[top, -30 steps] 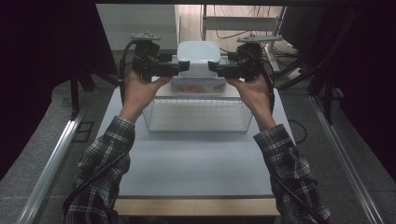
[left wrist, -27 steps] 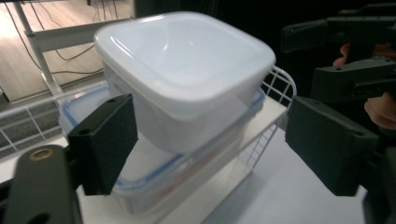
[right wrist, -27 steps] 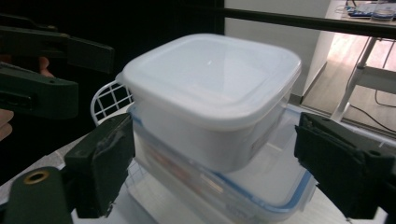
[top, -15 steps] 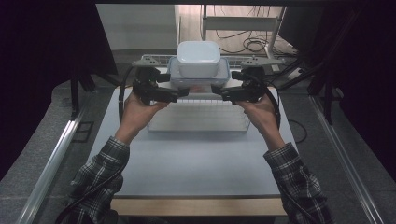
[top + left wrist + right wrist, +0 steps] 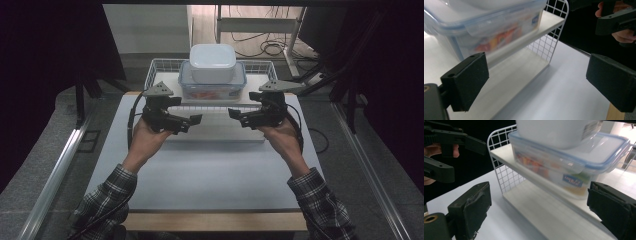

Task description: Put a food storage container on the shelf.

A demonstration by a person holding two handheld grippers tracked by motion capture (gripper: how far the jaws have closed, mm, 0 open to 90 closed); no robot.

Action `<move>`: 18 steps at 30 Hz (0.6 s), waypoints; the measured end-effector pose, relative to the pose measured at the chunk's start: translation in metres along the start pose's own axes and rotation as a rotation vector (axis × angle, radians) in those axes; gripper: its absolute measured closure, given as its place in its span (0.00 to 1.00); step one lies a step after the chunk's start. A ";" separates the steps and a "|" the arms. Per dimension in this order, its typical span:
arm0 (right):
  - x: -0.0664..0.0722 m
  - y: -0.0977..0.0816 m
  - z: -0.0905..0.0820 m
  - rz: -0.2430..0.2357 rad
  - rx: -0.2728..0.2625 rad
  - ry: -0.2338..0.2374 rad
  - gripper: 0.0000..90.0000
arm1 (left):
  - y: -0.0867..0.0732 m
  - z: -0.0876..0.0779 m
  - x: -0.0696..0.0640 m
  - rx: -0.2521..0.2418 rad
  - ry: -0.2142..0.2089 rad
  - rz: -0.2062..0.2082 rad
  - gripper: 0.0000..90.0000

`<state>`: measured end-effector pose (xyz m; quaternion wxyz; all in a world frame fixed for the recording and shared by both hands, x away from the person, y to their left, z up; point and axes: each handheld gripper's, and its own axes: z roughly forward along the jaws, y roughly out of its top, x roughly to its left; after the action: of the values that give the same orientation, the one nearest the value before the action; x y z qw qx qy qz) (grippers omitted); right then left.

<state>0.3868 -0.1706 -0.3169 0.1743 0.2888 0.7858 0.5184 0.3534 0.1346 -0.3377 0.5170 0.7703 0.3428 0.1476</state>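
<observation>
A white lidded tub [image 5: 212,62] sits on a clear box with a blue-rimmed lid [image 5: 212,89], which rests on the upper shelf of a white wire rack [image 5: 159,67]. My left gripper [image 5: 194,121] and right gripper [image 5: 234,114] hover in front of the rack and point at each other. Both are open and have just been opening, with nothing between the jaws. In the left gripper view the left gripper [image 5: 536,80] frames the clear box [image 5: 499,32] and the rack's end [image 5: 554,30]. In the right gripper view the right gripper [image 5: 539,207] looks at the clear box [image 5: 564,167].
The rack stands at the far edge of a pale table [image 5: 210,175] with a wooden front edge. Dark curtains flank both sides. Cables and a metal frame lie on the floor beyond the rack. The other gripper [image 5: 616,22] crosses the upper corner of each gripper view.
Both grippers have come down from beside the white tub to the front of the rack, nearer the person. Their jaws stand wider. The tub rests on the clear box.
</observation>
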 end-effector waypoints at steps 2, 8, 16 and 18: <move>0.002 -0.005 0.000 0.001 0.006 0.005 0.06 | -0.007 0.000 -0.002 0.003 -0.005 -0.003 0.05; 0.009 -0.026 0.000 -0.003 0.026 0.017 0.06 | -0.033 0.002 -0.009 0.021 0.012 0.027 0.04; 0.016 -0.053 0.003 -0.019 0.060 0.030 0.05 | -0.057 0.003 -0.013 0.024 0.007 0.024 0.04; 0.018 -0.058 0.004 -0.022 0.063 0.030 0.05 | -0.061 0.004 -0.013 0.025 0.005 0.023 0.04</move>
<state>0.3590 -0.1737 -0.3710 0.1591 0.2777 0.8075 0.4955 0.3231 0.1371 -0.3924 0.5047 0.7803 0.3371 0.1510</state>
